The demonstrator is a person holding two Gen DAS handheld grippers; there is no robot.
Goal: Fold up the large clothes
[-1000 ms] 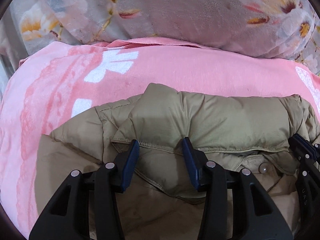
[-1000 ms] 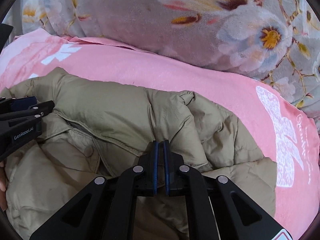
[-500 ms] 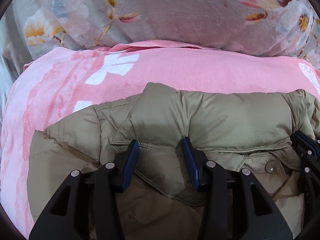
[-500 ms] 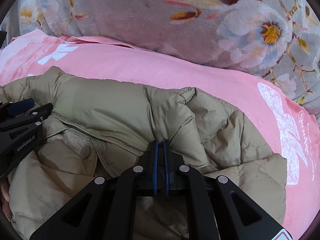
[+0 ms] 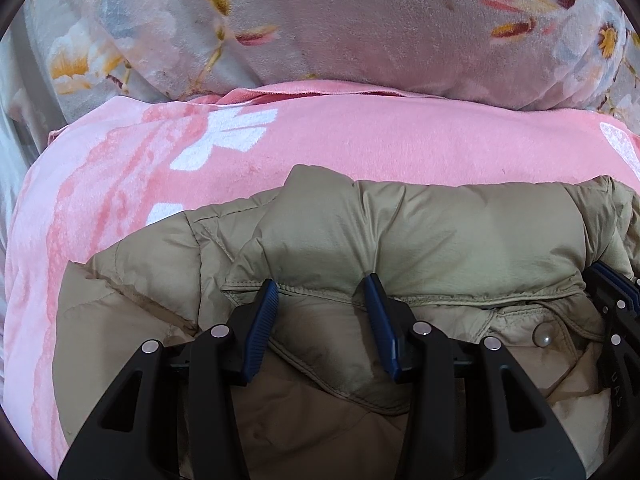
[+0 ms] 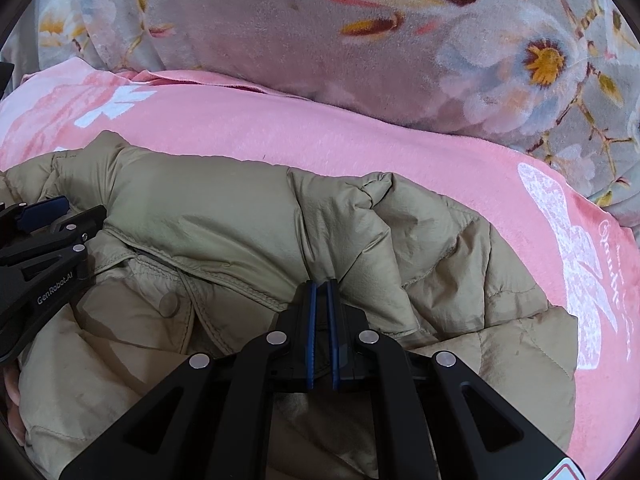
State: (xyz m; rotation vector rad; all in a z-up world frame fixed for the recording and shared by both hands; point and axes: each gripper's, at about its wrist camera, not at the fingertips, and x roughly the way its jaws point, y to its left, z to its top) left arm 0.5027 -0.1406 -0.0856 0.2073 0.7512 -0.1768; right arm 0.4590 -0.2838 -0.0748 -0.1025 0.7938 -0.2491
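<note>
1. Left wrist view: a khaki padded jacket (image 5: 420,240) lies on a pink blanket (image 5: 360,140), with a grey floral quilt (image 5: 360,20) bunched behind it. The left gripper (image 5: 322,300) has its jaws partly apart, and a puffed fold of the jacket's collar edge fills the gap between the blue pads; the fabric bulges between them, but whether the pads really press on it I cannot tell. A pearly snap button (image 5: 543,337) sits on the placket to the right of that fold. At the right edge the black frame and blue pad of the right gripper (image 5: 616,292) show only in part, so its jaws cannot be read here. This view alone shows the blanket's left side, with its white bow print and the darker pink banding.

2. Right wrist view: the right gripper (image 6: 322,286) has its jaws drawn narrow, the two blue pads nearly meeting, pinching a thin seam of the jacket (image 6: 208,216) at the collar edge. The left gripper (image 6: 60,220) comes in from the left, resting on the jacket, lettering on its black frame. Only here do the jacket's crumpled quilted part at the right, the white lace-like bow and script on the blanket (image 6: 320,140), and the quilt's (image 6: 280,20) big yellow-centred flower appear
</note>
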